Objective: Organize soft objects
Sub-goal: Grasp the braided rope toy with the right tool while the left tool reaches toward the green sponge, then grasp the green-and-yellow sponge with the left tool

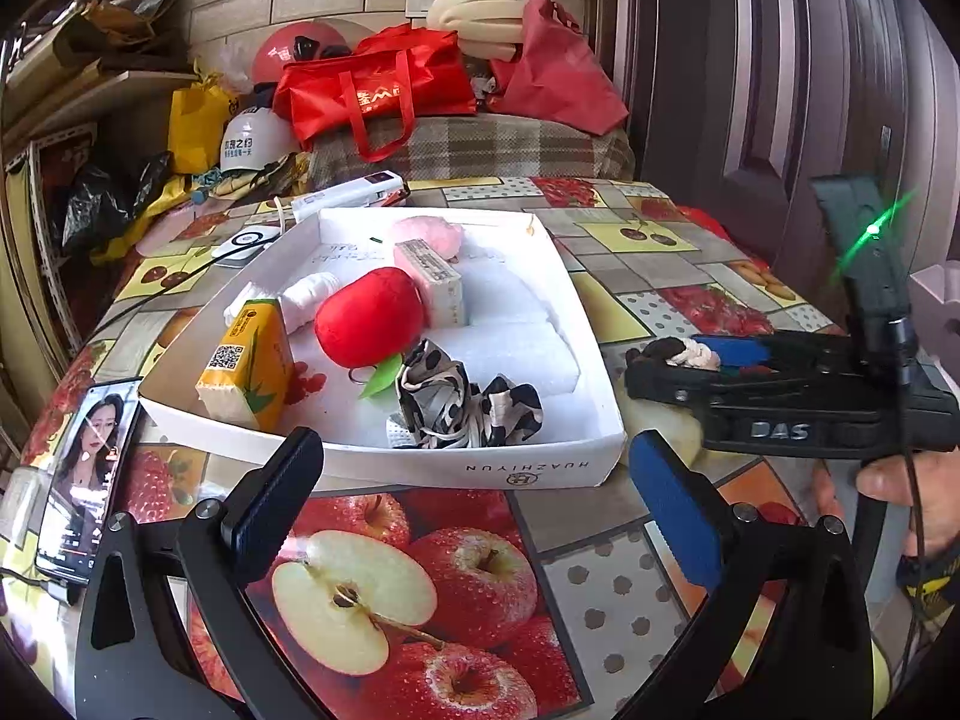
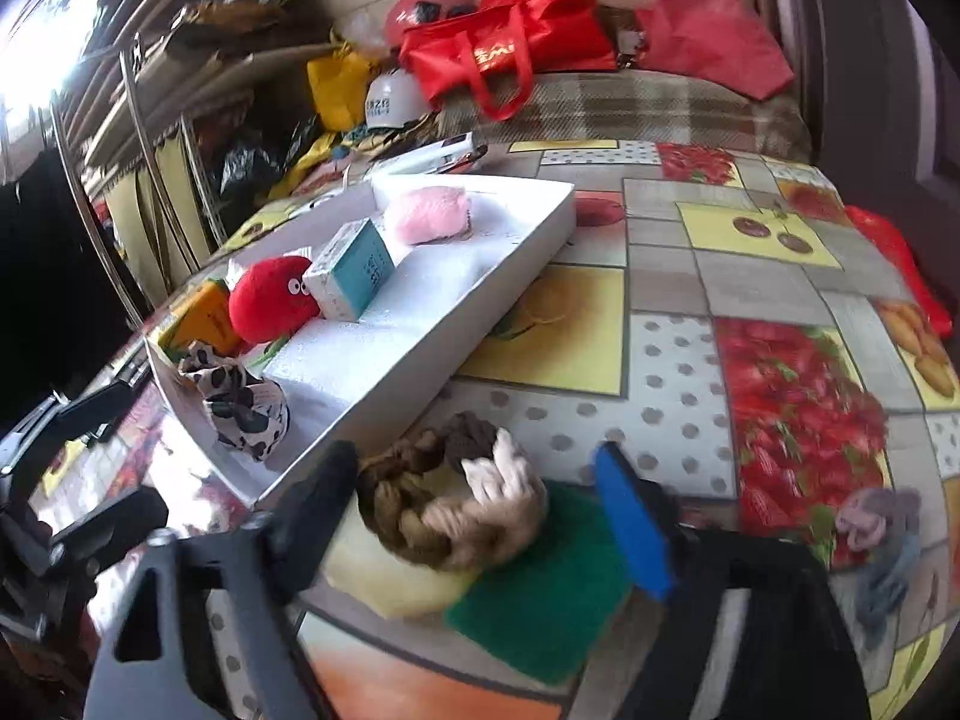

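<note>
The right gripper (image 2: pixel 480 498) has its jaws part open around a knitted brown-and-cream braided ring (image 2: pixel 450 498) lying on a flat green pad (image 2: pixel 540 594); whether they pinch it is unclear. The left gripper (image 1: pixel 474 492) jaws gape empty before the white cardboard box (image 1: pixel 480 468).

White box (image 1: pixel 468 471): near wall printed "HUAZHIYUN" with a round H emblem, upside down from the left wrist view. Right gripper (image 1: pixel 672 354): "DAS" in pale letters on its black body. Yellow carton (image 1: pixel 249 369) in the box's near left corner: QR code on top. White helmet (image 1: pixel 255 141) past the table's far left corner: Chinese characters, too small to read. Red bag (image 1: pixel 375 90): gold logo, not legible.
</note>
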`<state>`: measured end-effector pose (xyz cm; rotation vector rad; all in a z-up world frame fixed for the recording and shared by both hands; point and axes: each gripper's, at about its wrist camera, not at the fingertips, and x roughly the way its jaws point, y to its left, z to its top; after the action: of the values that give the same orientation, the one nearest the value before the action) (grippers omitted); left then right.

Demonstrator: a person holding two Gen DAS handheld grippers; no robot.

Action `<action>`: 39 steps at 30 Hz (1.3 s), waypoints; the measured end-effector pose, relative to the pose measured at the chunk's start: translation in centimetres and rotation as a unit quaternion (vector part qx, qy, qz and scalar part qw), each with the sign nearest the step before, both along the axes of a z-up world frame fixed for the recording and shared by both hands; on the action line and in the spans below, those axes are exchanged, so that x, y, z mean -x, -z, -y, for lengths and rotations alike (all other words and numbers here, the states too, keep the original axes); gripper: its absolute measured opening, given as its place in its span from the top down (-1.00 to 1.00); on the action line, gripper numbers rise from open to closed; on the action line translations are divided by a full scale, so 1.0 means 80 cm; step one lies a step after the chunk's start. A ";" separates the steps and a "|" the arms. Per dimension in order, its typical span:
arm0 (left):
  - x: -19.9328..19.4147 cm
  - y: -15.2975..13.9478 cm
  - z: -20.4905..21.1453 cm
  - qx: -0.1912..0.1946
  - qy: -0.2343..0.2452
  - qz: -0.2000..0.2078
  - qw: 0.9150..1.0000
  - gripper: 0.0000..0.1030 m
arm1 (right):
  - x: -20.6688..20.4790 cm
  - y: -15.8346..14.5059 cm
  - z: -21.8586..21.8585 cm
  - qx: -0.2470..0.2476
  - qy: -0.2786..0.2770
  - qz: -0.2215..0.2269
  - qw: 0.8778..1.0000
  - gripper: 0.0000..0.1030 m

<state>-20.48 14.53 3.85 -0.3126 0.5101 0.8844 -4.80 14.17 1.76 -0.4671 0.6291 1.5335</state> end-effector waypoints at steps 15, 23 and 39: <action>-0.060 -0.006 0.016 0.015 0.092 -0.010 0.996 -0.99 | -0.117 -0.028 0.134 -0.097 0.138 -0.060 0.984 0.44; -0.198 -0.010 0.047 0.018 0.197 -0.058 0.978 -0.99 | -0.163 -0.022 0.181 -0.102 0.188 -0.112 0.970 0.44; -0.255 0.010 0.086 0.048 0.296 -0.101 0.948 -0.99 | -0.177 -0.017 0.184 -0.112 0.174 -0.150 0.967 0.43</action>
<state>-0.09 7.69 3.04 -0.1403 0.7879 0.3051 9.32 -0.56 3.10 0.0507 0.7173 1.3257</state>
